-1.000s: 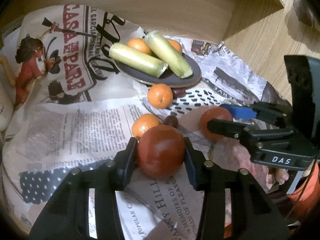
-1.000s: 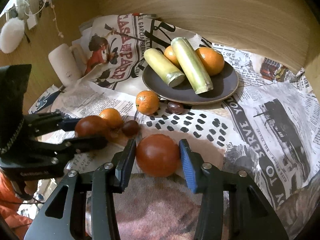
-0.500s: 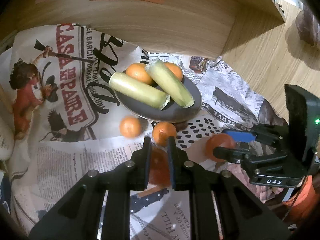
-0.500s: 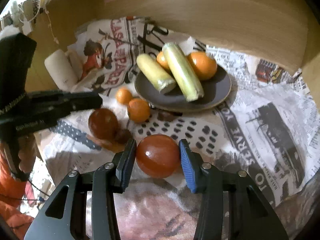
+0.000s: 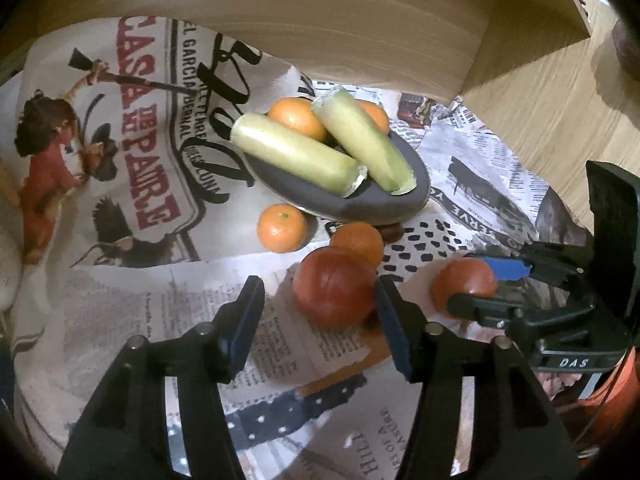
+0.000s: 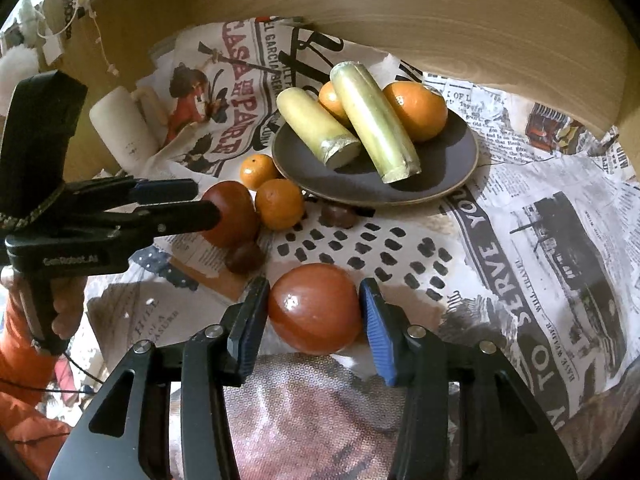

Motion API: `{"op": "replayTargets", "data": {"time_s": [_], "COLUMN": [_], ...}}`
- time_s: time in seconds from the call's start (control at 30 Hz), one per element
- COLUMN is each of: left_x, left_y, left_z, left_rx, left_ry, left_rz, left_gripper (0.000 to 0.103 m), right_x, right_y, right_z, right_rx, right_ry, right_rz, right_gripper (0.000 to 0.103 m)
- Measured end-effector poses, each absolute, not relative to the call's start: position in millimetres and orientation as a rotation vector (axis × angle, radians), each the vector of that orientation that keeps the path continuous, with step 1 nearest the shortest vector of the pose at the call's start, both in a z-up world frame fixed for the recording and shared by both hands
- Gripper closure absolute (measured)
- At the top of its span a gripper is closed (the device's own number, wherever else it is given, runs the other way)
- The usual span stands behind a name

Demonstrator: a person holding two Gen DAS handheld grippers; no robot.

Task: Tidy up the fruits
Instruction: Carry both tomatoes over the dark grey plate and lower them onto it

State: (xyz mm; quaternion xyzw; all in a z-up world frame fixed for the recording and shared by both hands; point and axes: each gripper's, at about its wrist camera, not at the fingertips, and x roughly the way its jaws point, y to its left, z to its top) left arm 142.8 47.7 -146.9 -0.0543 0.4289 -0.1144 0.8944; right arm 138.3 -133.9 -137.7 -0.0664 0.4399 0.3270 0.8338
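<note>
A dark plate (image 5: 412, 196) (image 6: 448, 168) holds two green cane pieces (image 5: 296, 152) (image 6: 372, 120) and two oranges (image 6: 416, 108). My left gripper (image 5: 320, 312) is open around a red tomato (image 5: 334, 286) that rests on the newspaper; the right jaw touches it, the left stands apart. It also shows in the right wrist view (image 6: 230, 212). My right gripper (image 6: 312, 312) is shut on a second red tomato (image 6: 314, 308) (image 5: 464, 286). Two loose oranges (image 5: 282, 228) (image 5: 358, 240) lie in front of the plate.
Newspaper (image 6: 540, 220) covers the table. A wooden wall (image 5: 320, 20) stands behind the plate. A white bottle (image 6: 122, 132) lies at the left. Two small dark chestnuts (image 6: 244, 256) (image 6: 338, 214) lie near the oranges.
My left gripper held the tomato, then shut empty above it, and now stands open around it on the paper. One orange rolled left. The right gripper keeps its tomato.
</note>
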Motion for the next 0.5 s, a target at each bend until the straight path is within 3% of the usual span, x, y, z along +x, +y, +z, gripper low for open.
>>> {"op": "replayTargets", "data": {"time_s": [0.23, 0.3, 0.5], "left_x": [155.9, 157.4, 153.5], "left_y": [37.5, 37.5, 43.5], "left_z": [-163.8, -164.6, -160.2], "left_rx": [-0.106, -0.112, -0.113], "left_ry": [0.931, 0.925, 0.918], "left_rz": [-0.255, -0.255, -0.259], "left_gripper": [0.046, 0.052, 0.054], "right_x": [136.6, 136.9, 143.5], "right_y": [-134.4, -135.8, -145.2], "right_z": [-138.7, -137.9, -127.1], "right_rx": [-0.144, -0.139, -0.120], "right_ry": [0.939, 0.938, 0.905], "right_rz": [0.696, 0.690, 0.661], "right_gripper": [0.059, 0.059, 0.059]}}
